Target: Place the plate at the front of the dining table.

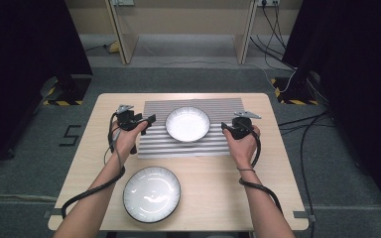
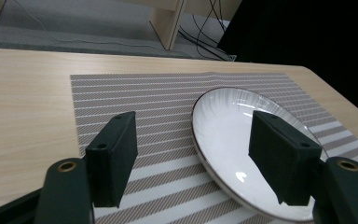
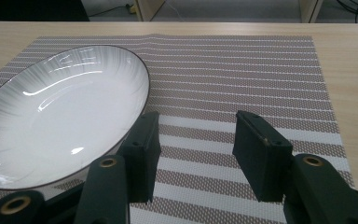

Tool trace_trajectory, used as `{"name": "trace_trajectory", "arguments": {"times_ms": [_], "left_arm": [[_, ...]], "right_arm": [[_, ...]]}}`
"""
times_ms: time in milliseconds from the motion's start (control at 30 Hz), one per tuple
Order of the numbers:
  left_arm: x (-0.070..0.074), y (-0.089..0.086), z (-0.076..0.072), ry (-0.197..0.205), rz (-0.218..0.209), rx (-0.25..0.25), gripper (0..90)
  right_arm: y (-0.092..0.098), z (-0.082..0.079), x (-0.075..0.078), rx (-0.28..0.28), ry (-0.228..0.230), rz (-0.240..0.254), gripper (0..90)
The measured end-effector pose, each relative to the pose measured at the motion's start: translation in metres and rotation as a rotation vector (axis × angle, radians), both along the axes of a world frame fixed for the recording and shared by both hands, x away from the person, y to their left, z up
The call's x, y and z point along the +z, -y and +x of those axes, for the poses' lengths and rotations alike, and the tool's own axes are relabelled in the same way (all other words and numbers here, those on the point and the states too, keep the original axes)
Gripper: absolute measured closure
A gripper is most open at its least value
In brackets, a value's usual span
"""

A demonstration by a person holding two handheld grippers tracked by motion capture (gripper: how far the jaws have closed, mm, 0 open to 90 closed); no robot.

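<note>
Second plate near table edge, in high view.

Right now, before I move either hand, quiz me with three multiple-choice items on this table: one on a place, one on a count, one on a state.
1. Where does the smaller plate sit?
A. on the striped mat
B. on bare wood at the table's near edge
C. on the floor

2. How many plates are on the table?
A. one
B. two
C. four

3. How do the jaws of the left gripper and the right gripper stand?
A. both shut on the plate's rim
B. one shut, one open
C. both open, holding nothing

Answers: 1 A, the mat's stripes run under it; 2 B, the larger plate lies on bare wood nearer the person; 3 C, each gripper view shows a gap between its pads.
</note>
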State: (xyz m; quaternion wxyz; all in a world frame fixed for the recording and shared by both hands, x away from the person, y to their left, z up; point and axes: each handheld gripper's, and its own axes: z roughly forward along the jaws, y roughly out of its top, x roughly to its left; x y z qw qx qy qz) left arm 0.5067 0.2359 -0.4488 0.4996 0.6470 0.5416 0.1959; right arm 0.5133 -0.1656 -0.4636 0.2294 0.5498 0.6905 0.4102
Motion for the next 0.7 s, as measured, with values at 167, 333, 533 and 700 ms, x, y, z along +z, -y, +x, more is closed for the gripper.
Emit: {"name": "trace_trajectory", "arguments": {"times_ms": [167, 333, 533, 700], "left_arm": [[-0.003, -0.018, -0.019, 0.023, 0.008, 0.006, 31.9], [-0.007, -0.034, -0.034, 0.037, 0.009, 0.02, 31.9], [-0.008, -0.05, -0.051, 0.056, 0.007, 0.034, 31.9], [-0.008, -0.063, -0.063, 0.073, 0.013, 0.051, 31.9]], "right_arm": [[0.01, -0.012, 0.0, 0.003, 0.015, -0.01, 51.1], [0.018, -0.024, 0.002, 0.003, 0.021, -0.012, 51.0], [0.027, -0.04, 0.002, 0.002, 0.03, -0.007, 50.8], [0.036, -0.055, 0.003, 0.0, 0.04, -0.001, 50.6]]}}
